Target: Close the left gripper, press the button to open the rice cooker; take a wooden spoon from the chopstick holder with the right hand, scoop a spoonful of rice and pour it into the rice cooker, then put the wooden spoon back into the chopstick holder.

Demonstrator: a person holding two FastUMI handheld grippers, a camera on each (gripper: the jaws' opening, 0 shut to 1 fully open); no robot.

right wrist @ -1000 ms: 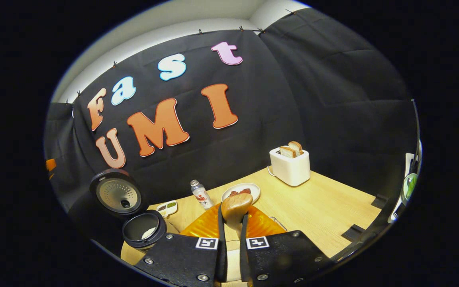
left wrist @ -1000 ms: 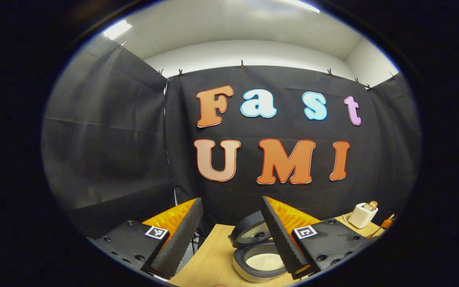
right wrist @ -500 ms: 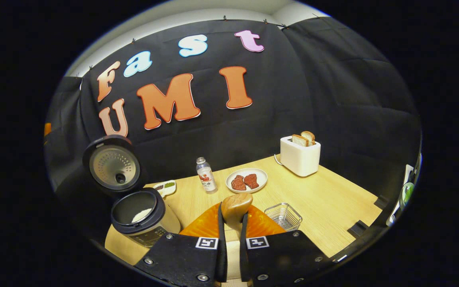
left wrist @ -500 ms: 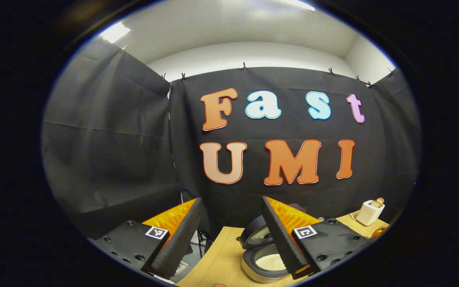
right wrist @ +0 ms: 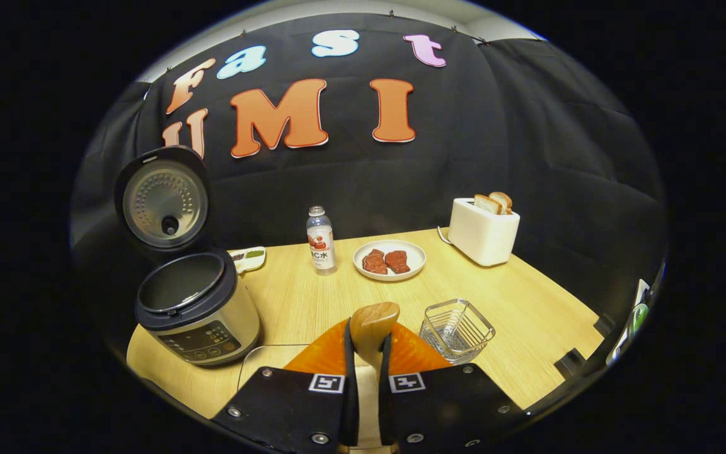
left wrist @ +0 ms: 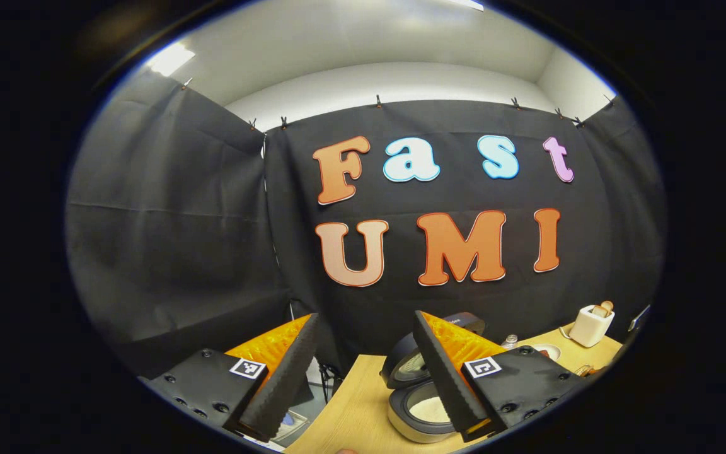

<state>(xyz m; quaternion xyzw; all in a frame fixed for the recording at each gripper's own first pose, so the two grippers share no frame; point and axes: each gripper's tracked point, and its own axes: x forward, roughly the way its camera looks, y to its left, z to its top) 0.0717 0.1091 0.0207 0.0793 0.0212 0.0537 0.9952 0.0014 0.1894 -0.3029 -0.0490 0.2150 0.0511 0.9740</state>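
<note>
One rice cooker (right wrist: 196, 309) stood at the table's (right wrist: 527, 328) left edge, lid (right wrist: 162, 200) raised upright, silver body with a dark rim and a front button panel; panel markings were too small to read. One wire-mesh chopstick holder (right wrist: 456, 329) sat just right of the right gripper (right wrist: 367, 378). One bottle (right wrist: 321, 240), one plate (right wrist: 390, 260) carrying two reddish pieces, one white toaster (right wrist: 483, 230) holding two bread slices (right wrist: 494, 203), and one small tray (right wrist: 247, 258) lined the far side. The bottle label's writing was not clearly legible.

The right gripper's jaws were clamped on one wooden spoon (right wrist: 372, 325), its rounded pale-brown bowl standing above the fingertips, held over the table between cooker and holder.

In the left gripper view, the left gripper (left wrist: 363, 372) was spread wide, holding nothing; rice showed inside the cooker pot (left wrist: 427, 410).
</note>
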